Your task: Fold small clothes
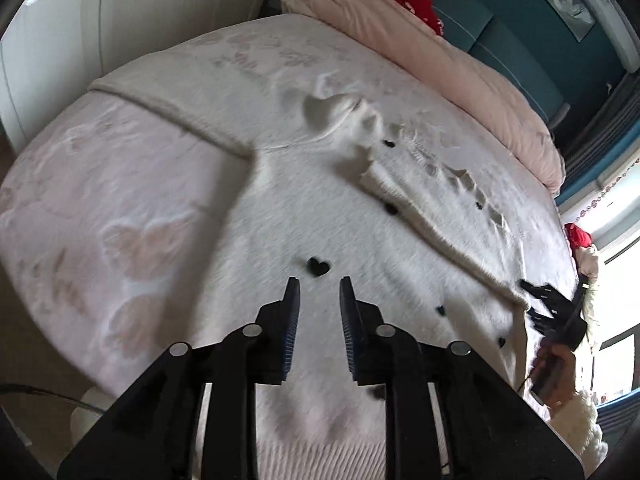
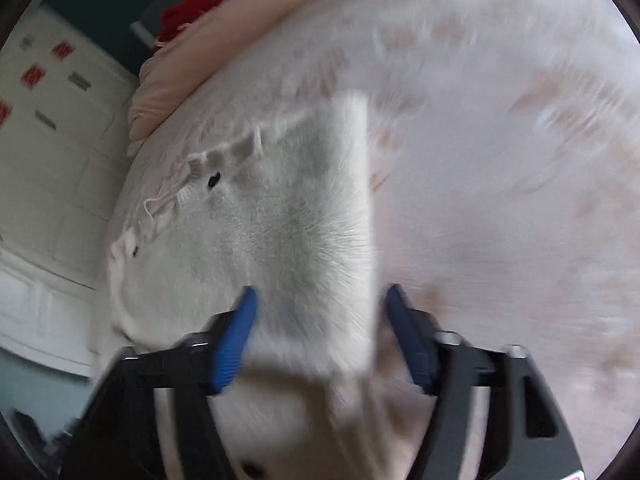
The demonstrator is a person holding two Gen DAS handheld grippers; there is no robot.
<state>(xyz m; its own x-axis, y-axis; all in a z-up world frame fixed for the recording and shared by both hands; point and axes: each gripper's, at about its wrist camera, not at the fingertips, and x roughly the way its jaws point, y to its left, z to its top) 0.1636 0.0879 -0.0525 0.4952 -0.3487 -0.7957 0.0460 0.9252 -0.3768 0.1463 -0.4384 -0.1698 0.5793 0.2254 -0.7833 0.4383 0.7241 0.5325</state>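
So the fuzzy white cardigan (image 1: 360, 216) with little black heart buttons (image 1: 318, 266) is spread flat on the bed (image 1: 100, 200), which has a pink butterfly-print cover. Left gripper (image 1: 319, 300) hangs just over the cardigan, jaws a bit apart, nothing in them. Right gripper (image 2: 320, 308) has its jaws wide apart around a folded-over sleeve (image 2: 320, 208). Pink duvet (image 1: 440, 60) is bunched at the far edge.

White fuzzy knit cardigan with black heart buttons (image 1: 328, 216) spread flat on pink butterfly-print bedspread (image 1: 100, 200), rolled pale pink duvet (image 1: 440, 68) behind it along teal padded headboard (image 1: 500, 36), red plush item (image 1: 416, 0) between duvet and headboard.
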